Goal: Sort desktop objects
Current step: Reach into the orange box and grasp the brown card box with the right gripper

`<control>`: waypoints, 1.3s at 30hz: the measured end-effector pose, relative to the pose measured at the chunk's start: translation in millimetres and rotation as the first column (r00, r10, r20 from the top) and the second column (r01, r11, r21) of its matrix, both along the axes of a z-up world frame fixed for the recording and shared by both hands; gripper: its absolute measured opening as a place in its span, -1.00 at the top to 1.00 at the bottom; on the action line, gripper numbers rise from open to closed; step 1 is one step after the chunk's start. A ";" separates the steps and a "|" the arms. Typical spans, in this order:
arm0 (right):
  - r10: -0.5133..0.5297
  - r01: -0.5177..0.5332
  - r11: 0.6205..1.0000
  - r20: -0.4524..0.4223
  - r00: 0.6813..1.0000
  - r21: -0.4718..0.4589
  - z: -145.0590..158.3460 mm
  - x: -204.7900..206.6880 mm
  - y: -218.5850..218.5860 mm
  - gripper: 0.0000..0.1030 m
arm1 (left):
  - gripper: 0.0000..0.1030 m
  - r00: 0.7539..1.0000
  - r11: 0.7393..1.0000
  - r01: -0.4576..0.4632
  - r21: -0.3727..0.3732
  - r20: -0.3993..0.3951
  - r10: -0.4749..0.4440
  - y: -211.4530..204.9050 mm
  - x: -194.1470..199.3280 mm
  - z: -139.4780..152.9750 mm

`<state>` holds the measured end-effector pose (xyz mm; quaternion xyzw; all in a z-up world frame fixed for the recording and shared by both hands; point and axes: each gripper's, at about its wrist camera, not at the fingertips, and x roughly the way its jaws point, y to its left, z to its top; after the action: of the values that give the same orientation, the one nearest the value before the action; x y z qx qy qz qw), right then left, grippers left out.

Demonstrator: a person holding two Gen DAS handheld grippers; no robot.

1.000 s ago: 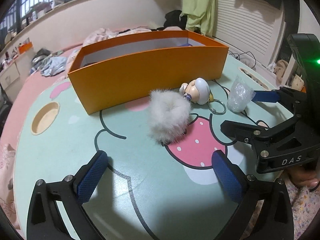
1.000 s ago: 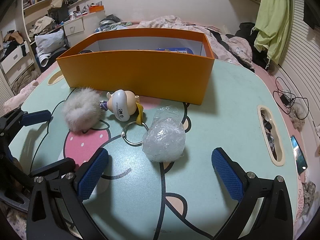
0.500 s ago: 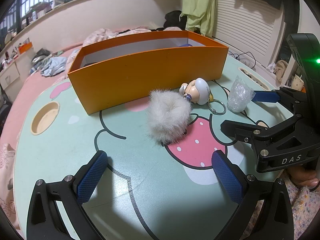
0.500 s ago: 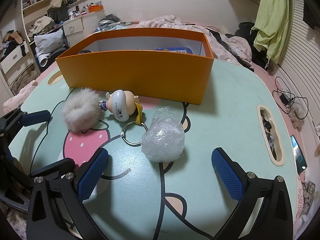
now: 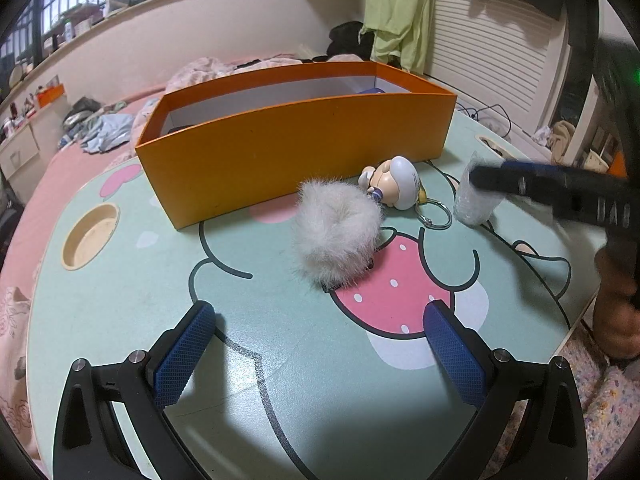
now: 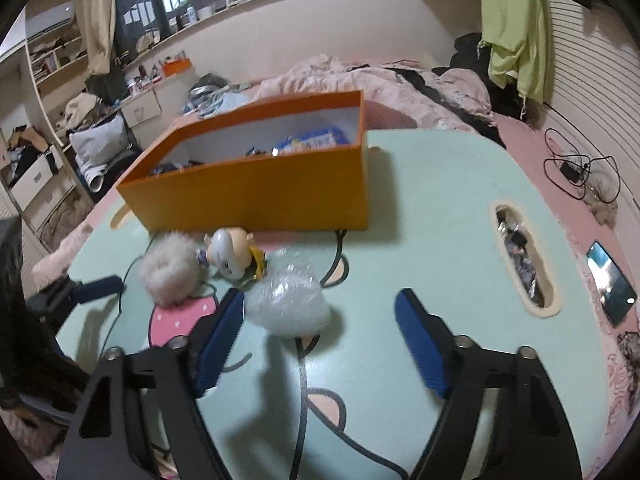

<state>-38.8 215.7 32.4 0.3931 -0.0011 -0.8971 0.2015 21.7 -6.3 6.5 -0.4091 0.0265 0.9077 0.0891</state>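
**Right gripper closing by the plastic wad, left gripper wide over the table**

The right gripper [image 6: 320,336] hangs over the mint-green cartoon table [image 6: 440,240], its jaws closing. The crumpled clear plastic wad [image 6: 288,304] lies on the table just ahead of the left pad, not between the pads, and neither pad presses on it. The left gripper [image 5: 316,348] stands with its jaws spread wide above bare tabletop, holding nothing. Ahead of it lies a white fur pom-pom [image 5: 336,232], touching a small big-headed figurine keychain [image 5: 394,188] whose metal ring [image 5: 434,212] rests beside the plastic wad. Behind these items stands an open orange box [image 5: 296,148], already containing a few small items, among them a blue packet [image 6: 310,140].
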 end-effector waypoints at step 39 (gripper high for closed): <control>0.178 -0.272 0.894 0.274 0.945 0.357 6.4 -140.1 -103.6 0.07 | -1.00 1.000 1.000 -0.001 0.000 -0.001 0.001 0.3 1.7 -0.8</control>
<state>-178.9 112.0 38.8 0.5257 0.1995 -0.7969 0.2209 23.5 -5.9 5.7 -0.4086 0.0261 0.9080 0.0885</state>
